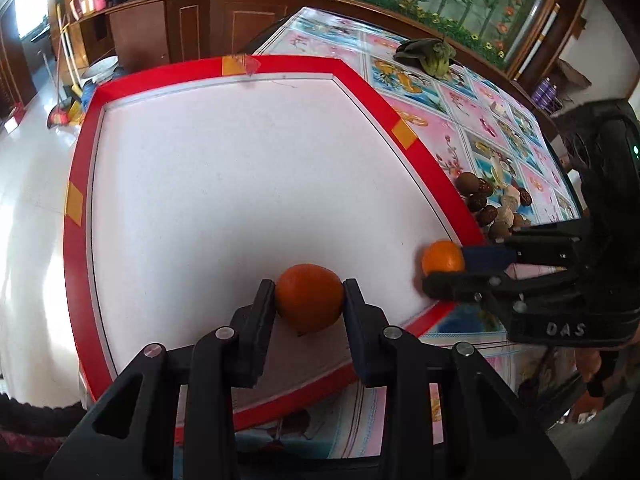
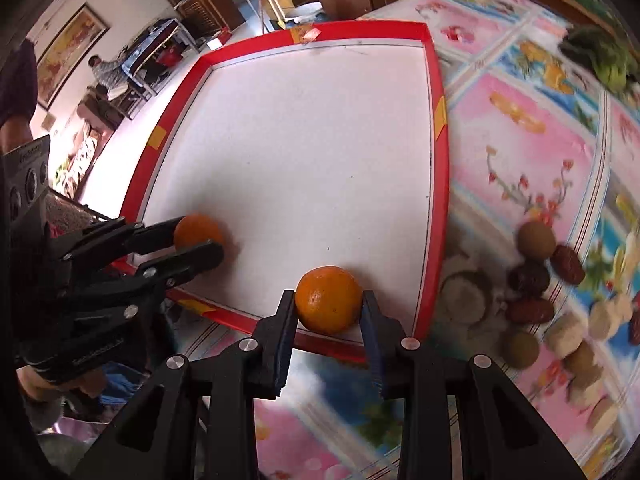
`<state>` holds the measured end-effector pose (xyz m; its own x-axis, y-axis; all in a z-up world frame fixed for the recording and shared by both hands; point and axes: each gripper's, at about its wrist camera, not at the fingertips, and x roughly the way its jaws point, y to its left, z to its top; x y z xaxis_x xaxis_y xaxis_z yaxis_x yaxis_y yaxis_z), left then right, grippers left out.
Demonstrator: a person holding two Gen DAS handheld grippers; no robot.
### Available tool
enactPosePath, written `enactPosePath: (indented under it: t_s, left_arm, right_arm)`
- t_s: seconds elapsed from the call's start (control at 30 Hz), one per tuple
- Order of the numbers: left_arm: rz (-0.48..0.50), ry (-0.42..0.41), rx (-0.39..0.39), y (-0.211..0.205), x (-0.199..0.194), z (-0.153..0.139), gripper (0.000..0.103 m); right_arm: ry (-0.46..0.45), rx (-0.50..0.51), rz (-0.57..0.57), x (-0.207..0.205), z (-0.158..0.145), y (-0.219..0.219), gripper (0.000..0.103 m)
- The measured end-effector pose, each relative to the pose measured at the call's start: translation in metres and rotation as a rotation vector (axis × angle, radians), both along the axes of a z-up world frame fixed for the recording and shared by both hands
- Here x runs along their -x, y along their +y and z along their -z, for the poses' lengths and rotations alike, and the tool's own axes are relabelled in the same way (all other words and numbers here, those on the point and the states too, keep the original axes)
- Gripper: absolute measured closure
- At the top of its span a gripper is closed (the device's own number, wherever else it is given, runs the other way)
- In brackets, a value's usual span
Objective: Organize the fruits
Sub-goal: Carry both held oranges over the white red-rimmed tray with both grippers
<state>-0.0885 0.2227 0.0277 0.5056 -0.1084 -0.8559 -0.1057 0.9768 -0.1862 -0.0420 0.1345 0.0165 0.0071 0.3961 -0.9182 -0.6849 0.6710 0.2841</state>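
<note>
Left wrist view: left gripper (image 1: 309, 294) clamped on an orange (image 1: 309, 303), pads pressed to opposite flanks, a squeeze across the widest part so the round skin cannot roll out. Fruit low over the white floor of the red-rimmed tray (image 1: 416, 152), near its front edge, probably being set down there; contact with the floor not clear.

Right wrist view: right gripper (image 2: 329, 300) likewise closed on a second orange (image 2: 329, 299), pinched at its sides, low at the tray's near edge, close to the corner. Oranges well apart, one toward each side of the tray, likely so that two hands can work without crowding and so that like fruit sits in a row.

Outside the rim, on the patterned tablecloth (image 2: 528, 152), a heap of brown and pale fruits (image 2: 536, 280) still unsorted, kept just beside the tray for a short reach. Farther back, a green bunch (image 1: 428, 56), kind not clear.
</note>
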Motion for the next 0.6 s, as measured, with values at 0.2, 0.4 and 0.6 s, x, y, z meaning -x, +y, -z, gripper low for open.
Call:
enactPosePath:
  t_s: [0.2,0.4,0.6]
  left_arm:
    - [0.056,-0.009,-0.035,0.01,-0.011,-0.001,0.072]
    - [0.11,-0.003,-0.042,0.023,-0.016,-0.002,0.072]
    - [0.113,0.019,-0.017,0.022,-0.018,-0.003,0.072]
  right_arm:
    - [0.131,-0.035,0.05,0.014,0.005,0.009,0.072]
    - [0.202,-0.054,0.011,0.048,0.01,0.029,0.072]
    - [0.019,0.023,0.0,0.047,0.006,0.039,0.072]
